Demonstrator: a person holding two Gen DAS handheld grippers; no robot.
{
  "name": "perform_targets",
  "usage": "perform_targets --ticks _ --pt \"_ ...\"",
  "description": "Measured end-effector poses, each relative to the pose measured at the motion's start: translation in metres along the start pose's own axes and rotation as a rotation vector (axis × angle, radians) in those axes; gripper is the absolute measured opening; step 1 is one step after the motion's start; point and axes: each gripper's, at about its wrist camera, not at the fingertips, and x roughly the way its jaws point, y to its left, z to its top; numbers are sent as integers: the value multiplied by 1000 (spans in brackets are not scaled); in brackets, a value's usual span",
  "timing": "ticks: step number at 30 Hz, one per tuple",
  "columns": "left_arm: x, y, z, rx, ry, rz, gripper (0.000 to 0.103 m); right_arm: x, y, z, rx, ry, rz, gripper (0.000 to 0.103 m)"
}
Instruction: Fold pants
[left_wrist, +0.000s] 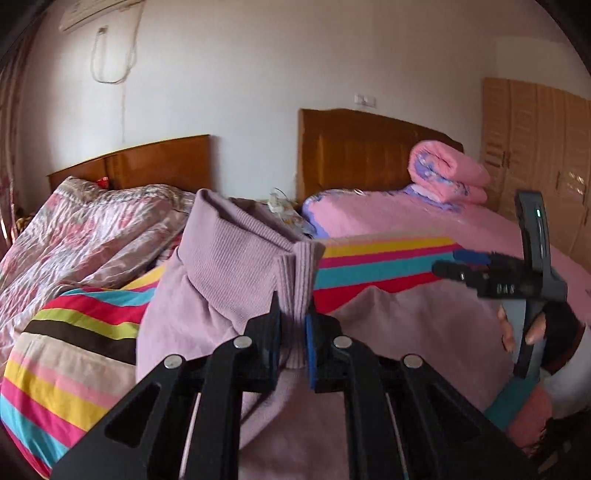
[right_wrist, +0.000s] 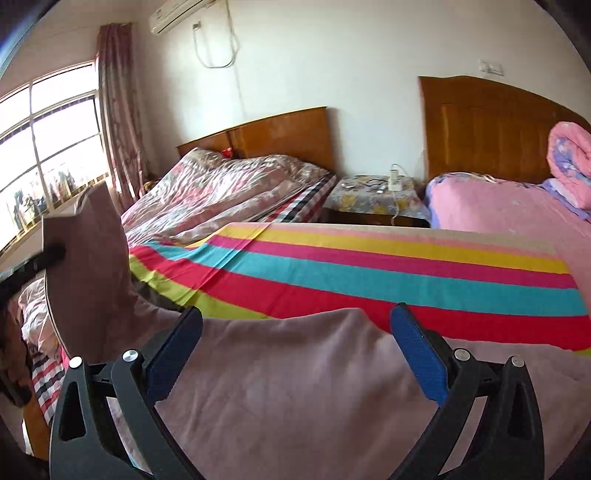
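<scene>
The mauve pants (left_wrist: 221, 266) lie across a striped sheet (left_wrist: 388, 258) on the bed. My left gripper (left_wrist: 291, 314) is shut on a bunched ribbed cuff of the pants and holds that end raised, the cloth hanging in folds below it. In the right wrist view the lifted part (right_wrist: 88, 258) stands at the far left with the left gripper (right_wrist: 55, 254) clamped on it. My right gripper (right_wrist: 293, 319) hovers open over the flat part of the pants (right_wrist: 295, 387), its pads clear of the cloth. From the left wrist view it shows at the right (left_wrist: 454, 264), held by a gloved hand (left_wrist: 554, 332).
A second bed with a floral quilt (right_wrist: 221, 184) stands to the left, under a window (right_wrist: 48, 147). Between the beds is a nightstand (right_wrist: 373, 195) with cables. A rolled pink quilt (left_wrist: 447, 173) sits by the headboard (left_wrist: 354, 147). A wardrobe (left_wrist: 539, 147) is at the right.
</scene>
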Motion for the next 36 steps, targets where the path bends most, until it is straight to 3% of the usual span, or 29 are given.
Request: perform_targets --ticks 3,5,6,8,9,10,11,16,20,29,32,34,36 --pt "67 -65 -50 156 219 -134 12 -16 -41 -8 86 4 -77 99" --pt "91 -84 -78 239 333 -166 22 -19 -56 -17 125 33 -100 99" --pt "86 -87 -81 271 309 -163 22 -21 -59 -22 130 45 -95 99" --pt "69 -78 -73 258 261 -222 42 -19 -57 -34 129 80 -54 99" --pt "56 -68 -67 231 210 -220 65 -16 -52 -41 127 101 -19 99" --pt "44 -53 -60 194 155 -188 81 -13 -45 -49 126 125 29 99" --pt "32 -35 -54 147 115 -151 84 -9 -36 -58 127 153 79 99" --pt "-2 61 -62 -109 83 88 86 12 16 -94 148 317 330 94" --pt "-12 91 -89 -152 145 202 86 23 46 -114 167 475 411 84" --pt "-38 115 -132 -208 182 206 86 54 73 -111 223 560 442 72" --pt "-52 114 -137 -190 167 201 87 68 71 -109 282 561 425 50" --pt "-59 116 -142 -184 168 183 89 69 69 -109 276 549 398 21" --pt "-62 112 -147 -171 188 148 90 64 71 -108 271 514 392 16"
